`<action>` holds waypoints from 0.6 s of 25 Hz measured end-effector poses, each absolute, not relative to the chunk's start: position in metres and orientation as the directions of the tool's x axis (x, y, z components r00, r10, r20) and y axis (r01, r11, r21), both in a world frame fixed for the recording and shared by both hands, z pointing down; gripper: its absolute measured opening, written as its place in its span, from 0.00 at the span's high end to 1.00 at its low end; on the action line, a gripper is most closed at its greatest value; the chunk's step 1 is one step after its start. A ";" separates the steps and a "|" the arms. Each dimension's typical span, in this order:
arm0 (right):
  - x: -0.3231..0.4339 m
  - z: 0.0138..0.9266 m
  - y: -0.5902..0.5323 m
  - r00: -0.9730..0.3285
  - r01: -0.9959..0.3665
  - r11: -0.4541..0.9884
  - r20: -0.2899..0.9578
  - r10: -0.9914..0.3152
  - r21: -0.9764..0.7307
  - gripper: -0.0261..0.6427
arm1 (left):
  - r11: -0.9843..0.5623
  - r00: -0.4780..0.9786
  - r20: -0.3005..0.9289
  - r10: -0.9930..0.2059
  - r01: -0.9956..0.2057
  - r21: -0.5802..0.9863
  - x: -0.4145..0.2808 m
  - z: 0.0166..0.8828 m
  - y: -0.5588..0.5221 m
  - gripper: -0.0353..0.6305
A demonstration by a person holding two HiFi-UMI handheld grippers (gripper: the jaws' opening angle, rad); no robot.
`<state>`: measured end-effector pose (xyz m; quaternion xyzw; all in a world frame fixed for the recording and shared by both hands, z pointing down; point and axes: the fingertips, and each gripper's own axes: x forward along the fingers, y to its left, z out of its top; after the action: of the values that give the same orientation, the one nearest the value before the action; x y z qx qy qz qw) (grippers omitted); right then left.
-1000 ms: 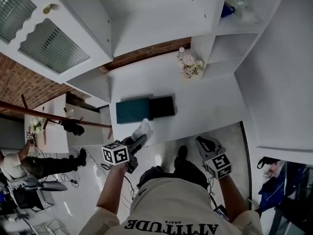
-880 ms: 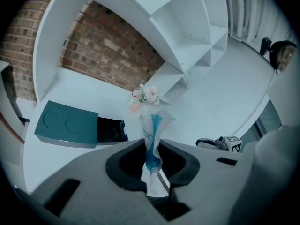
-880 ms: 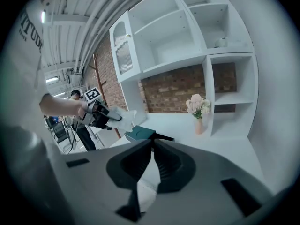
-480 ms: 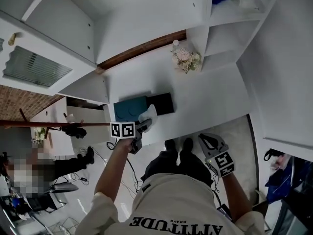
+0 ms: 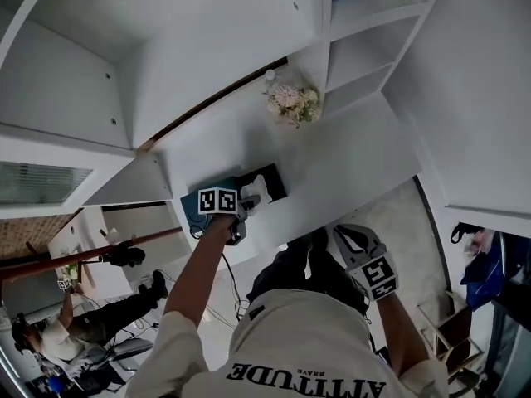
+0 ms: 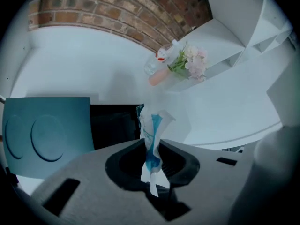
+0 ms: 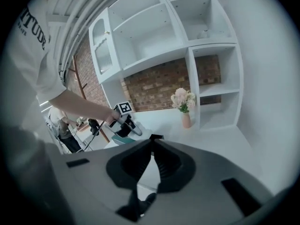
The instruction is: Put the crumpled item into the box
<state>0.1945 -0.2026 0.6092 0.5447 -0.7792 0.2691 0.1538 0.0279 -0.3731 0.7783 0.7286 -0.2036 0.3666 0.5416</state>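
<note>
Two things have changed in the last second, both on the left side. The left tongs [image 5: 247, 203] have come down and forward from the near edge of the white bench [image 5: 357, 164], and they now hang right above the open black box [image 5: 270, 181], whose teal lid [image 5: 192, 207] lies beside it on the left. The crumpled item [image 5: 254, 191] – white paper with blue print – has travelled with them and is clamped between the pads, which are nearly together on it. In the left gripper view the dark well of the box [image 6: 115, 125] sits just behind and left of the paper [image 6: 152, 123], with the lid [image 6: 47, 135] further left. My reading is that the carry is nearly done: what remains is a small shift over the well and a release.

Pinched into a narrow, twisted strip, the paper has its long axis running along the line the tongs point, forward and downward. Its wider free end sticks out past the tips toward the box and the back of the bench, where a vase of flowers [image 5: 290, 102] stands well apart; a short tail trails back behind the pads.

Off the bench, the right tongs [image 5: 348, 240] have barely moved – their tips meet with nothing between them [image 7: 152, 144], held low by the person's side.
</note>
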 end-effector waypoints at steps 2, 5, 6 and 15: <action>0.195 0.610 -0.205 -0.338 -0.939 0.236 0.540 -0.771 -0.251 0.90 | -0.318 0.630 0.764 0.139 -0.702 0.637 0.032 0.792 -0.375 0.83; 0.198 0.612 -0.209 -0.312 -0.947 0.204 0.549 -0.776 -0.249 0.90 | -0.290 0.615 0.770 0.172 -0.715 0.636 0.039 0.807 -0.381 0.83; 0.200 0.613 -0.209 -0.302 -0.949 0.193 0.552 -0.777 -0.248 0.90 | -0.283 0.610 0.772 0.179 -0.719 0.635 0.041 0.812 -0.383 0.83; 0.211 0.620 -0.210 -0.238 -0.963 0.112 0.584 -0.776 -0.245 0.90 | -0.248 0.584 0.771 0.252 -0.732 0.635 0.057 0.841 -0.388 0.82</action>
<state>0.2109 -0.2096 0.6201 0.5966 -0.7287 0.2970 0.1577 0.0565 -0.3884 0.8413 0.6693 -0.1792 0.4193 0.5866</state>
